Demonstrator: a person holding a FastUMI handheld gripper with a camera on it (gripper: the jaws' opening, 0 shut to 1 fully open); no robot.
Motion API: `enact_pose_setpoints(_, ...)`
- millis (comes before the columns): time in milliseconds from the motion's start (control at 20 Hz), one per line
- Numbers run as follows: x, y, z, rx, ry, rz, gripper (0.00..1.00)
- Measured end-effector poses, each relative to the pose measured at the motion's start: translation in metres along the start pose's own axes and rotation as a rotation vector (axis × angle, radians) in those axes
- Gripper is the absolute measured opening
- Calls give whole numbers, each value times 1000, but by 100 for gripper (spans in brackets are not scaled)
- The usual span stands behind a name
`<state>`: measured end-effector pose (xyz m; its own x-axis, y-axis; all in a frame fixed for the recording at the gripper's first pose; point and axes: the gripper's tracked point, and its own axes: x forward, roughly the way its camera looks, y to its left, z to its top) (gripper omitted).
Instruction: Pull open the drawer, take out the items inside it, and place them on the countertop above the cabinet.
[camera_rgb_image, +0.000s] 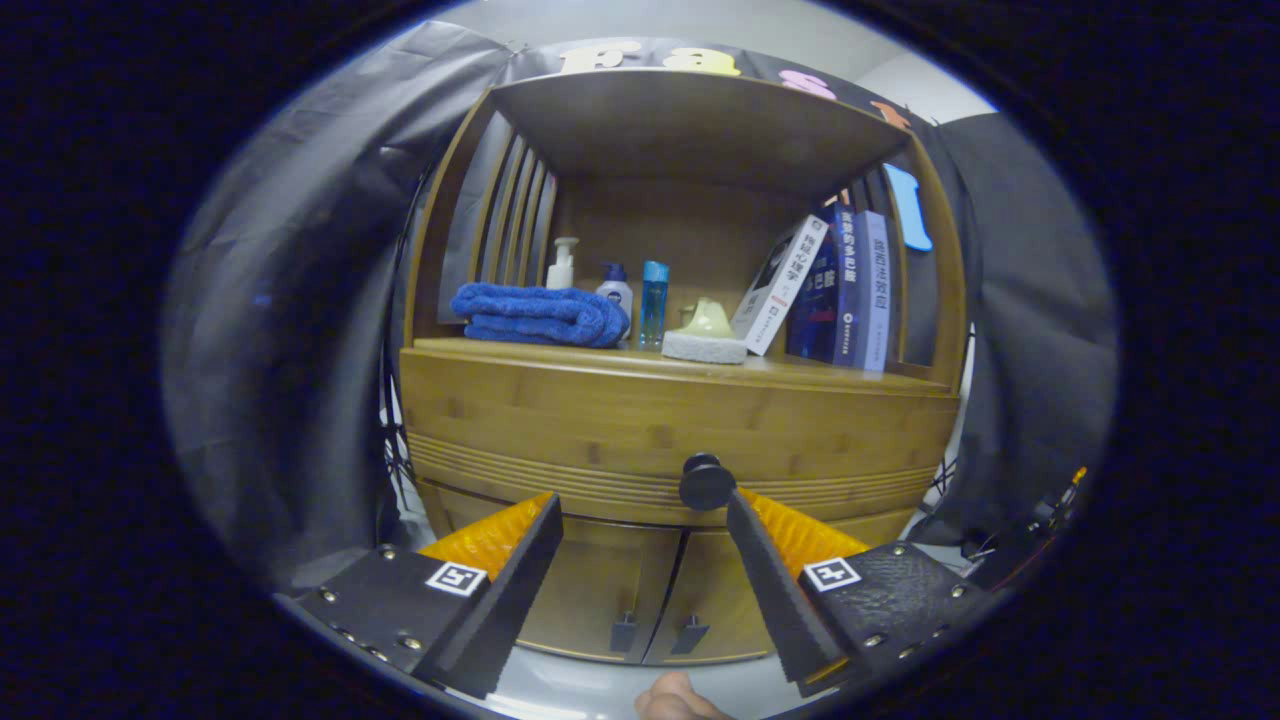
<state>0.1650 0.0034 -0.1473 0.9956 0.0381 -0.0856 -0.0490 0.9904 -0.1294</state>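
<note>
Fingers (640, 520) spread wide, gripping nothing. Black round drawer knob (707, 483) seen just ahead of the right fingertip, apparently touching its inner edge or very close to it; contact not certain. Drawer (560, 425) of the bamboo cabinet (440, 300) shut, front face flush, spanning the view beyond both fingers; contents hidden. Counter (800, 370) directly above the drawer, beyond the fingers, carrying from left to right: folded blue towel (535, 315), white pump bottle (562, 265) behind it, smaller blue-capped bottle (615, 290), clear blue bottle (653, 303), pale green object resting on a grey sponge (705, 345), then several books (845, 290), the nearest one leaning, the rest upright. Two lower cabinet doors (640, 600) closed, dark handles side by side, between the fingers and below the knob. Part of a hand (675, 700) visible beneath the fingers.
</note>
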Motion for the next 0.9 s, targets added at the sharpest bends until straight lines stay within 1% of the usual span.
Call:
enact_pose_setpoints(100,-22,2,20,32,-4,10,99)
enact_pose_setpoints(150,-32,2,30,28,-4,17,99)
enact_pose_setpoints(250,-55,-12,50,13,-4,-8,99)
enact_pose_setpoints(300,-66,-19,58,25,0,-25,99)
enact_pose_setpoints(400,-93,-27,76,72,-4,-37,99)
enact_pose_setpoints(550,-122,-47,107,134,-20,-76,99)
enact_pose_setpoints(750,-159,-60,157,138,-83,-98,99)
enact_pose_setpoints(900,-189,-57,180,117,-135,-84,99)
